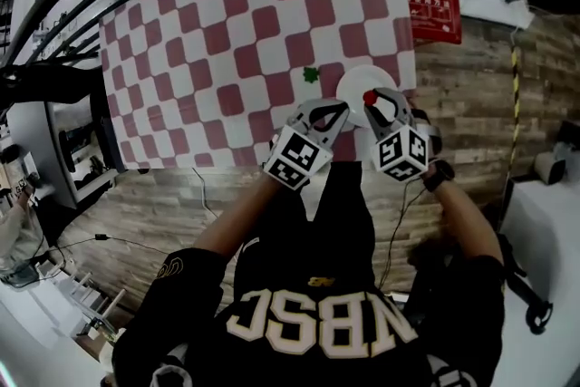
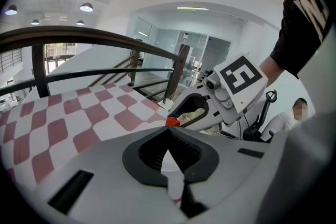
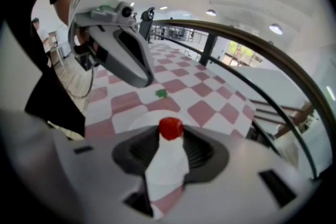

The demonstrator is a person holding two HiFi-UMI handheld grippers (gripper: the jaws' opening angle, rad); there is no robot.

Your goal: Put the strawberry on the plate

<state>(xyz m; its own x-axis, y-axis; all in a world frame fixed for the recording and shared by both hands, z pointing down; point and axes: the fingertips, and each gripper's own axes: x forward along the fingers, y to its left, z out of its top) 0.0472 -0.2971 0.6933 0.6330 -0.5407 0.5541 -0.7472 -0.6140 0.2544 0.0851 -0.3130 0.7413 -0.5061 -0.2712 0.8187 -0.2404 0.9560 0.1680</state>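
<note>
— The right gripper (image 1: pixel 372 99): what are its jaws doing?

— They are clamped on the strawberry (image 1: pixel 370 96), which sits pinched right at the fingertips. Behind it, the gap between the dark pads widens back toward the camera, and white shows through.

— What does the strawberry look like?

— It is small, rounded and plain bright red, a stubby blob that just pokes out above the jaw tips in the right gripper view.

— Where is it in relation to the plate (image 1: pixel 358 79)?

— From the head view it lies over the plate's near edge. The plate is white and round, on the near side of the red-and-white checked cloth (image 1: pixel 227 41). I cannot tell whether the fruit touches the plate.

— And the left gripper (image 1: pixel 343 108)?

— Its tips meet, with nothing between them. It hangs just beside the right gripper, both pointing down toward the plate's near side.

— Anything else close by?

— A small green leafy scrap (image 1: pixel 311 75) lies on the cloth just left of the plate, apart from both grippers.
</note>
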